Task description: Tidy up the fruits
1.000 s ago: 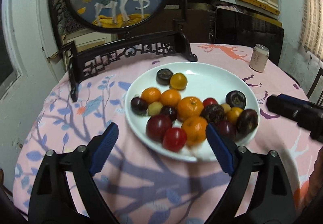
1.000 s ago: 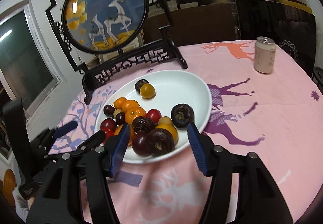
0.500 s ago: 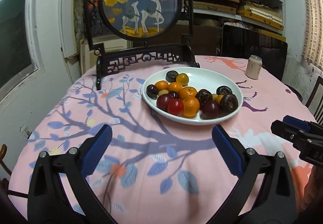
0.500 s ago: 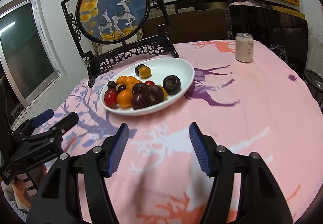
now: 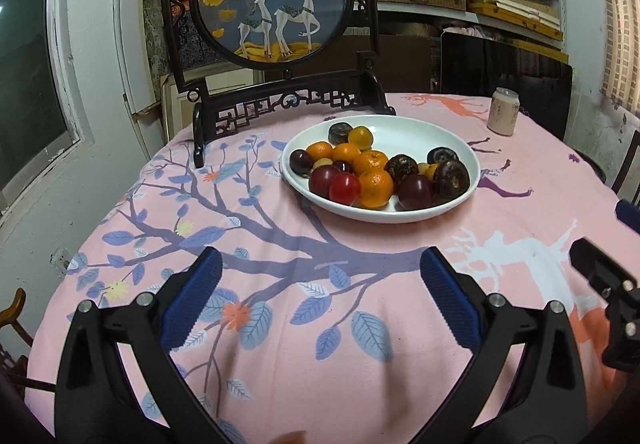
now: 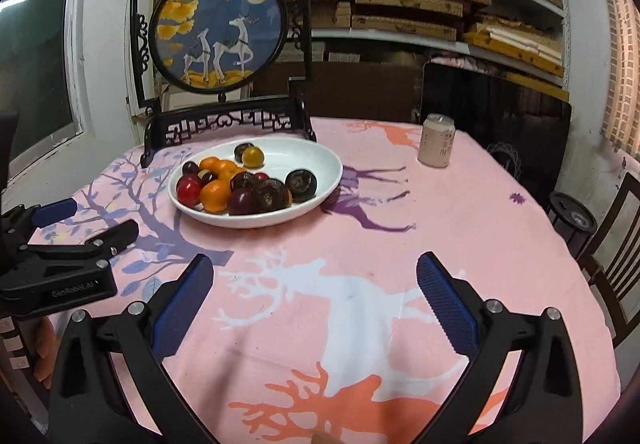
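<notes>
Pulled both back from the white plate [image 5: 460,200] of fruits [image 5: 370,172], now mid-bench and far off; my left hand-held gripper [image 5: 320,296] and right hand-held gripper [image 6: 316,300] gape empty, sorting likely done.

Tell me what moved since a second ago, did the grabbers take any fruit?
No fruit was taken. Both the left gripper and the right gripper pulled back from the white plate, which now looks farther off. Both stayed open and empty. The fruits, the can and the deer screen stayed put.
</notes>
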